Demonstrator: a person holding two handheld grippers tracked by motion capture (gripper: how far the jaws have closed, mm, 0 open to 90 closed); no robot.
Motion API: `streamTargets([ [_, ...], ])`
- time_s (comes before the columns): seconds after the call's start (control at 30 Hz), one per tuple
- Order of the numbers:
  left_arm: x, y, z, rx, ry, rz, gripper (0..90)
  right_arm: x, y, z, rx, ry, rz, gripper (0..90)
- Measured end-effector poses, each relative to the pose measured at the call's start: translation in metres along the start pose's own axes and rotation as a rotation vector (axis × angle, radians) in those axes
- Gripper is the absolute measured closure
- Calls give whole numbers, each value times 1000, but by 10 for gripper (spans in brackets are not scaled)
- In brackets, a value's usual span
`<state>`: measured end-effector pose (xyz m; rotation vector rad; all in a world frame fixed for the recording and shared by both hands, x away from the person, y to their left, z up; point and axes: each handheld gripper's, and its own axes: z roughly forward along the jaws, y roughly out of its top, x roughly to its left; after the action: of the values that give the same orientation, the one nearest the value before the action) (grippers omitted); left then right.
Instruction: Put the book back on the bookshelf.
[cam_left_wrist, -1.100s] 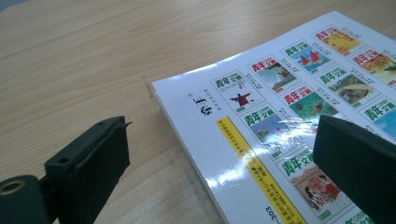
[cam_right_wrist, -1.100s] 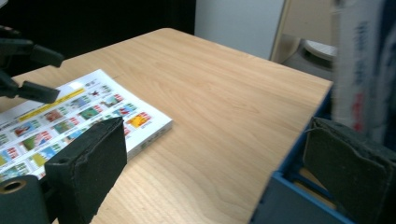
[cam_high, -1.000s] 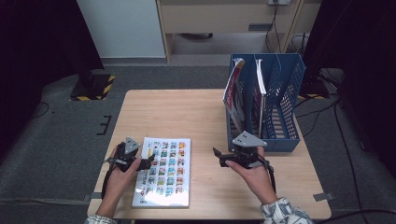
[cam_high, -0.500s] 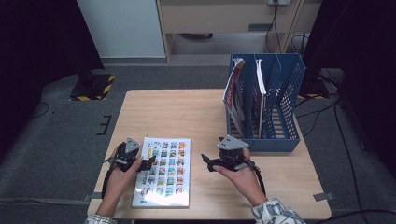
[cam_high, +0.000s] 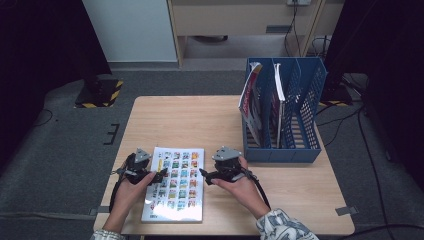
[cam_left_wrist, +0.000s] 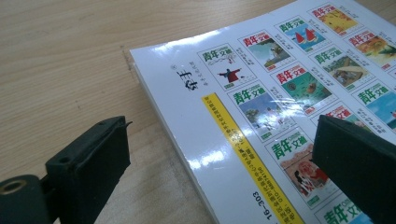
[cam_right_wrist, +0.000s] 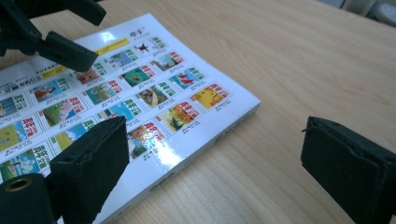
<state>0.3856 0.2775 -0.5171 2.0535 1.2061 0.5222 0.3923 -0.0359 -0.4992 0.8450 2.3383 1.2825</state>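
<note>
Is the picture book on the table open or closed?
Closed. The book lies flat on the table, its cover of little pictures facing up and its page edges stacked together.

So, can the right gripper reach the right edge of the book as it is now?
Probably yes: the right gripper is open beside the book, one jaw over its cover, one over bare table.
</note>
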Motion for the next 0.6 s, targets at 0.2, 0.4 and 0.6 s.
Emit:
streamTargets([
  [0.2, 1, -1, 2, 26, 5, -27, 51, 2, -4, 6, 43, 39, 39, 159],
  [0.4, 0, -2, 5, 27, -27, -52, 63, 5, -8, 10, 55, 71, 50, 181],
  [0.6, -2, -2, 8, 28, -61, -88, 66, 14, -11, 16, 80, 105, 51, 175],
])
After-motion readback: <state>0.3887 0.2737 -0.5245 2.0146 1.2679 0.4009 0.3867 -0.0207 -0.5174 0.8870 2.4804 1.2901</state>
